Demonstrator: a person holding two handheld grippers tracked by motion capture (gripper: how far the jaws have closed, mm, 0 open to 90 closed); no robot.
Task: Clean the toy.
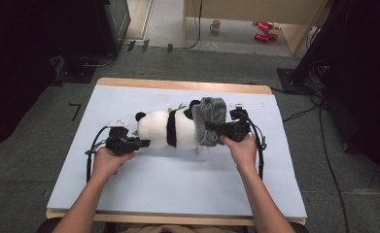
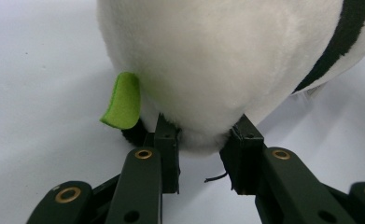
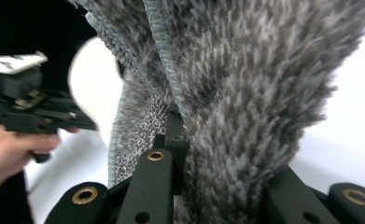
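While the left gripper (image 1: 140, 143) is clamped on the white rear end of the plush panda (image 1: 170, 128), the right gripper (image 1: 212, 127) pinches the fuzzy grey hat (image 1: 211, 120) — pulled over the panda's head. A green felt leaf (image 2: 122, 101) sticks out beside the left pads. Lying on its side, the panda sits mid-table (image 1: 178, 179), nearer the far edge.

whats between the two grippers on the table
The plush panda lies between them in the high view: the left gripper pinches its rear end, the right gripper grips the grey fuzzy hat on its head.
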